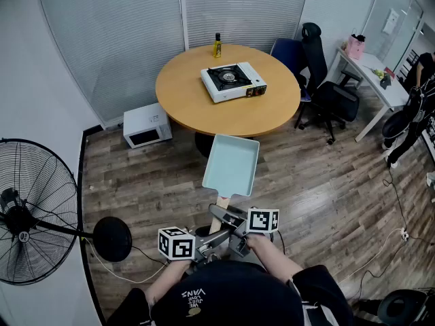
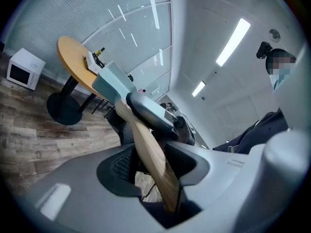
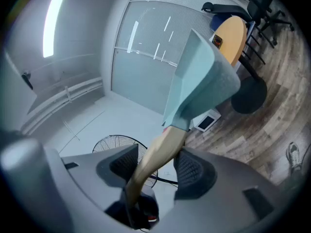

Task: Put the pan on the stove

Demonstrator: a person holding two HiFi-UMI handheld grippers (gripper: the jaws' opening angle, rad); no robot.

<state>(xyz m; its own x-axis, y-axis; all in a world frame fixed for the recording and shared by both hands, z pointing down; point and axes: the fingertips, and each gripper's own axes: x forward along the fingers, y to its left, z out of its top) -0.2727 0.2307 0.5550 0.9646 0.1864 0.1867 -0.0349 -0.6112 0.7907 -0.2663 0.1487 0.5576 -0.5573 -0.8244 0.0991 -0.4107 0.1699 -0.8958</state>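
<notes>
Wooden and stiff, the handle (image 1: 223, 202) of the pale-green rectangular pan (image 1: 232, 163) is pinched by both left gripper (image 2: 150, 165) and right gripper (image 3: 158, 168), carrying the rigid, probably front-heavy pan in mid-air above the floor (image 1: 319, 182), well short of the stove (image 1: 232, 81) on the round table (image 1: 272, 114).

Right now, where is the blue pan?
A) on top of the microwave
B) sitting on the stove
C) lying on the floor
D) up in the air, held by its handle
D: the pan is up above the floor, its wooden handle squeezed in the left tongs and the right tongs, well short of the stove on the round table.
</notes>
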